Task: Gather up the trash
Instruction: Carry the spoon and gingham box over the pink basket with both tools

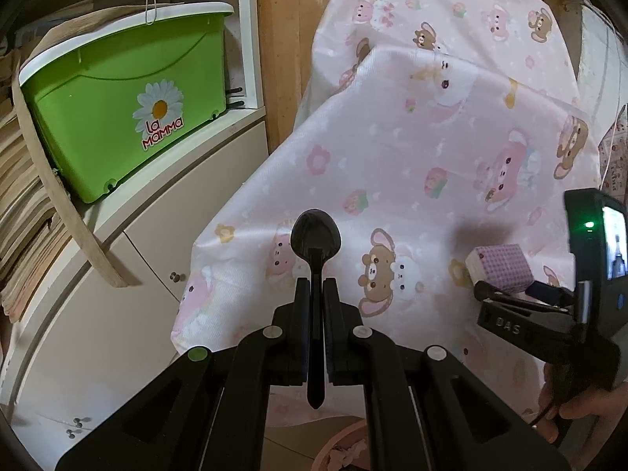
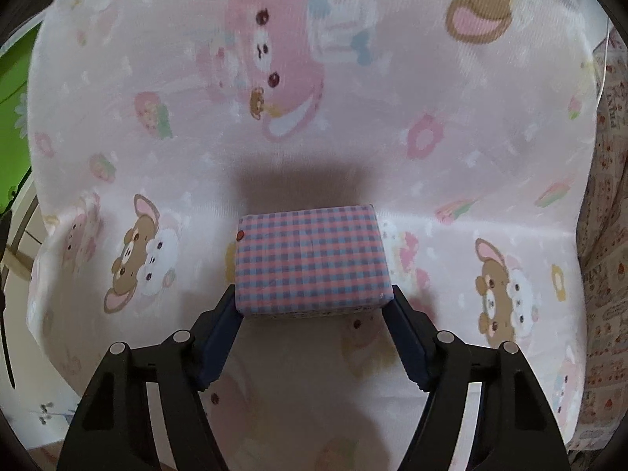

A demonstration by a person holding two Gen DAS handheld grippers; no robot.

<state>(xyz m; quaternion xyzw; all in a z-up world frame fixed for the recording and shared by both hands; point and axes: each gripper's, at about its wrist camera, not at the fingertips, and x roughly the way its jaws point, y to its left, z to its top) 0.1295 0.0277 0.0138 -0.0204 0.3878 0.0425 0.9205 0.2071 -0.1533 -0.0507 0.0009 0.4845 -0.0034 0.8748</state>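
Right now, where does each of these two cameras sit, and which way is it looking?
Left wrist view: sits on the left gripper, looking down along its fingers, shut on a black plastic spoon, over the pink cartoon cloth; a hand shows bottom right.
Right wrist view: sits on the right gripper, looking steeply down at a checked box between its fingers.
Shared: cloth, box, right gripper.
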